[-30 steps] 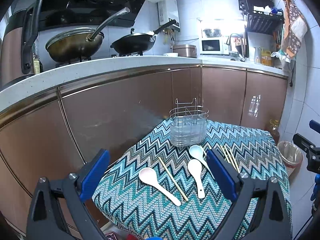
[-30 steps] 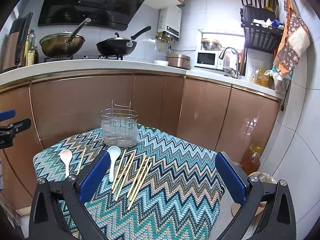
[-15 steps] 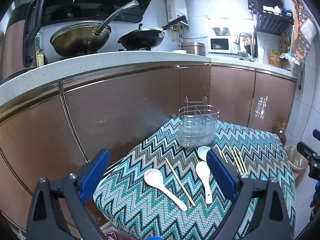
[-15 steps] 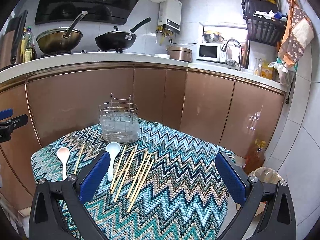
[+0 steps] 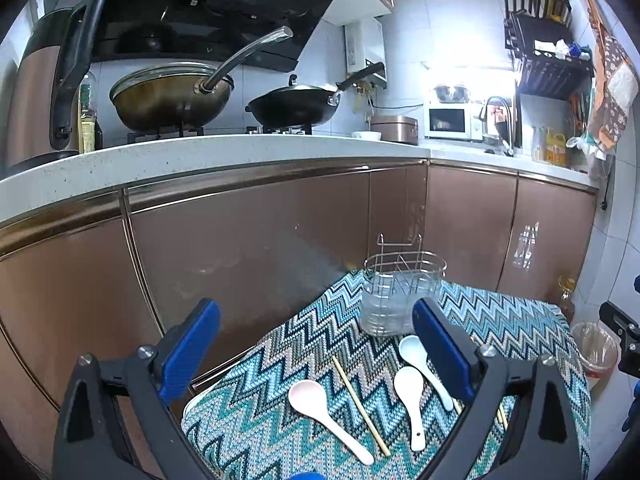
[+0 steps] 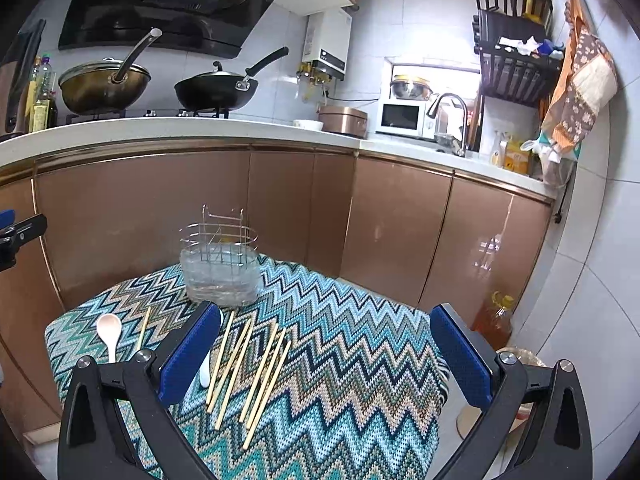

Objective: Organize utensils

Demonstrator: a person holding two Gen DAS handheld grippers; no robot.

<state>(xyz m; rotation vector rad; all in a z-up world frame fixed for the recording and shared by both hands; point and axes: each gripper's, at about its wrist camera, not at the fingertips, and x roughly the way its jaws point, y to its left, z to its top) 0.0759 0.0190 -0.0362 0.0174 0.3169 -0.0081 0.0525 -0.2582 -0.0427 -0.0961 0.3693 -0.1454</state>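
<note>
A wire utensil holder with a clear base [image 5: 402,294] [image 6: 220,266] stands at the far edge of a small table under a zigzag cloth [image 5: 280,432] [image 6: 360,360]. Three spoons lie in front of it: a pink one [image 5: 320,408] [image 6: 109,332], a white one [image 5: 410,396] and a pale blue one [image 5: 420,360]. One chopstick [image 5: 360,404] lies between the pink and white spoons. Several chopsticks [image 6: 256,364] lie side by side in the right wrist view. My left gripper [image 5: 316,344] hovers open over the table's near left side. My right gripper [image 6: 324,348] hovers open above the cloth, empty.
Brown cabinet fronts [image 6: 280,208] rise just behind the table under a white counter [image 5: 200,156] with two woks. An oil bottle [image 6: 494,316] and a bin [image 5: 594,350] stand on the floor to the table's right.
Both views have tilted upward and drawn a little closer to the table; the spoons, chopsticks and holder lie where they were. Both grippers stay open.
</note>
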